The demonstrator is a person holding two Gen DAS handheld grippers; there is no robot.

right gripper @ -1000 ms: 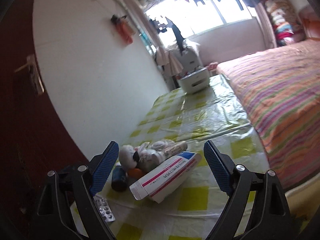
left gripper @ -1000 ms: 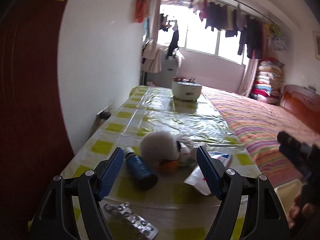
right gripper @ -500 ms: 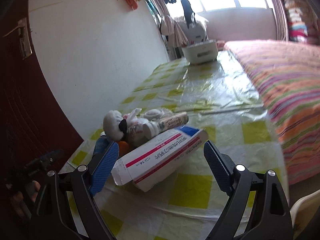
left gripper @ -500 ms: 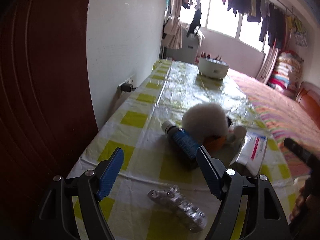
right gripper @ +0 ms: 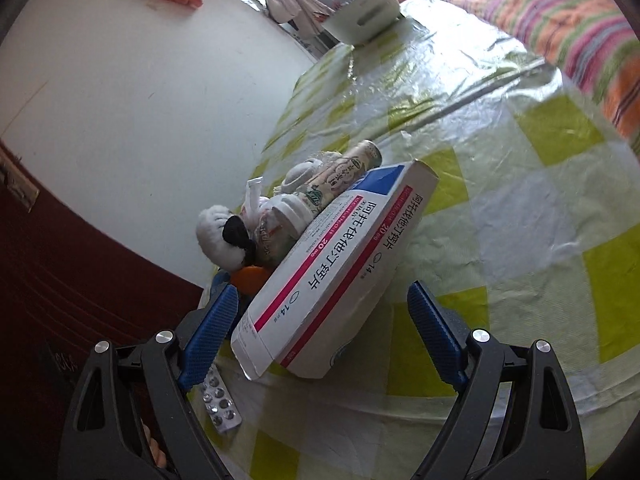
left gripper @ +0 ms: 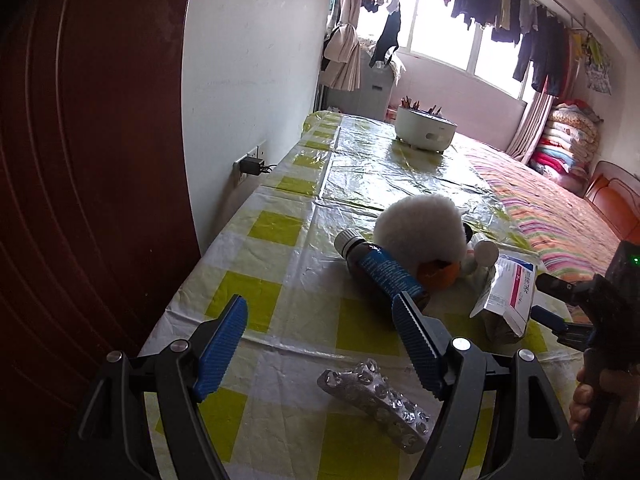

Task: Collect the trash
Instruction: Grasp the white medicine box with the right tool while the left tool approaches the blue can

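On the yellow-checked tablecloth (left gripper: 276, 292) lies a heap of trash: a white and red medicine box (right gripper: 336, 268), a blue-labelled bottle (left gripper: 380, 268), a silver blister pack (left gripper: 376, 404), a small white-capped bottle (right gripper: 288, 216) and a printed tube (right gripper: 344, 172). A white plush toy (left gripper: 420, 224) lies among them. My right gripper (right gripper: 322, 336) is open, its jaws on either side of the box's near end without pressing it. My left gripper (left gripper: 320, 344) is open and empty, just above the cloth, with the blister pack below its right finger (left gripper: 414, 344).
A white round appliance (left gripper: 426, 130) stands at the table's far end. A striped bed (left gripper: 560, 216) runs along the right side. The white wall carries a socket with a plug (left gripper: 250, 164), and a dark red door (left gripper: 80, 160) is on the left. A hand (left gripper: 584, 400) holds the right gripper.
The right gripper has dropped, rolled and closed in, so the box now lies between its jaws. The left gripper moved lower and to the left; the trash now sits to its right.
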